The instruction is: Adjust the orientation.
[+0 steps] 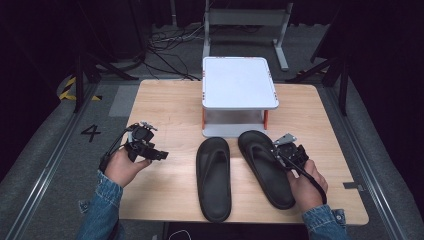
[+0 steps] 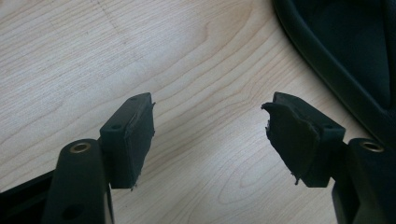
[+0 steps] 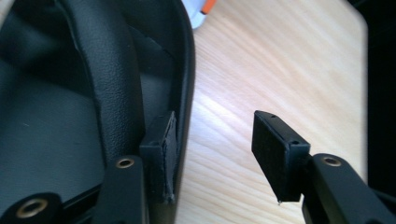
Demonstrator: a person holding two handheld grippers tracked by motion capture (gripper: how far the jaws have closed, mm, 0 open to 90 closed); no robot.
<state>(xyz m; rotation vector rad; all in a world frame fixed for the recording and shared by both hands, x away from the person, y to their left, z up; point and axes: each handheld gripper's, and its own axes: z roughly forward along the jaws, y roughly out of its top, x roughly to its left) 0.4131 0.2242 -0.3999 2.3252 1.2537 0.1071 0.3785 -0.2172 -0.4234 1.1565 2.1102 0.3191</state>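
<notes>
I am at the grasp step on the right sandal (image 1: 265,167) — the one the right tool (image 1: 278,154) reaches for. In the right gripper view 1 pad (image 3: 161,154) sits inside the sandal's rim (image 3: 184,79), beside the strap (image 3: 109,79), and the other pad (image 3: 275,149) hangs over bare wood outside, so the jaws stand about half apart with the sidewall between them, not yet pinched. To do this well, I judge I should set the inner pad flat against the wall below the strap root, then close squarely so the soft edge does not fold or slip out.

Left tool (image 1: 150,152) — jaws wide, nothing between them, held over the tabletop (image 1: 165,105) just left of the left sandal (image 1: 213,180).

The sandal: black, matte, thick moulded sole, raised rim, a grained strap. It lies sole down near the front right of the tabletop, toe toward the white stand (image 1: 239,82), angled slightly left, close beside its mate.
</notes>
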